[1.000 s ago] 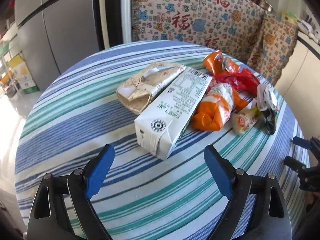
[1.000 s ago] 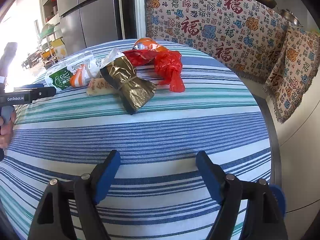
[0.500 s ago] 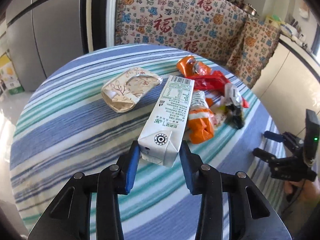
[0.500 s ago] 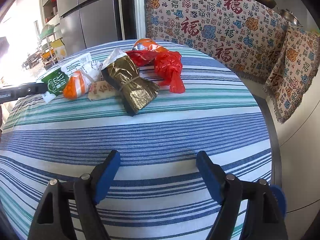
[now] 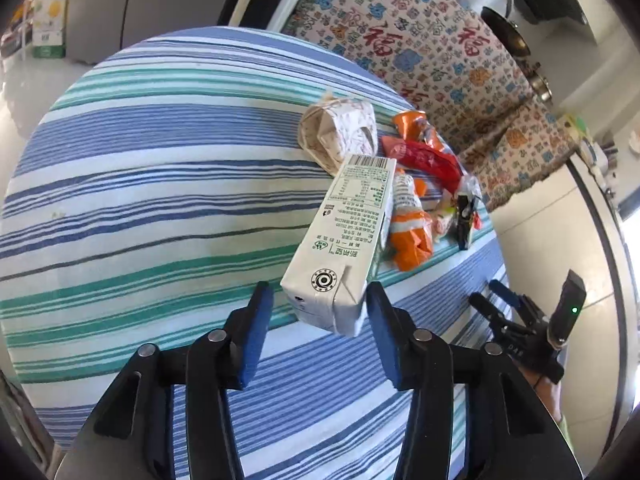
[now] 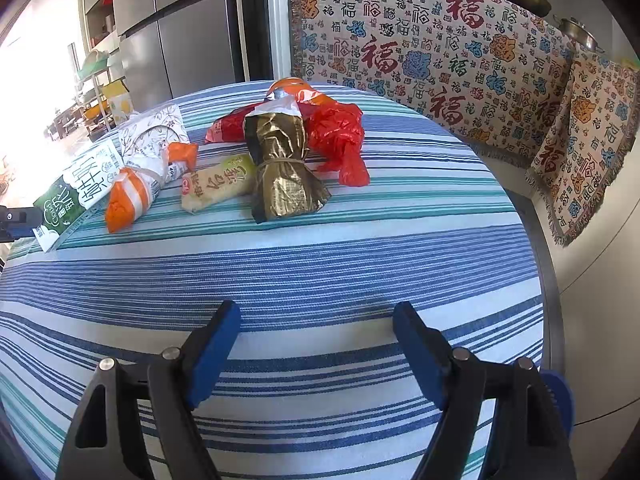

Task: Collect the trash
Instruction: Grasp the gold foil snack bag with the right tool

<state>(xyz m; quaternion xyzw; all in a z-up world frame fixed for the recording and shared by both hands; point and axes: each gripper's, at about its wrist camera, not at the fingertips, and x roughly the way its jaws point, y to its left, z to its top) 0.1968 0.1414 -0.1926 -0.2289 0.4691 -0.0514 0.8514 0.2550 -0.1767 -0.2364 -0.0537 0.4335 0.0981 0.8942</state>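
Your left gripper [image 5: 318,308] sat with its blue pads either side of the near end of the milk carton [image 5: 346,236], and its jaws had just been opening again after a squeeze; a gap showed at the left pad, while the right pad looked to be at or just off the carton's folded corner, though the fisheye made that contact hard to judge. The carton lay straight ahead of the gripper on the striped tablecloth [image 5: 160,184], its far end resting against the patterned paper wrapper [image 5: 340,134], with the orange snack packet [image 5: 410,236] just to its right. You would have done well to push a little farther forward before closing, so the pads met the flat side walls rather than the gabled end, which looked likely to slip or crush. Your right gripper [image 6: 316,330] hung with its jaws wide apart and nothing between them, the gold foil packet [image 6: 282,168] well ahead of it.
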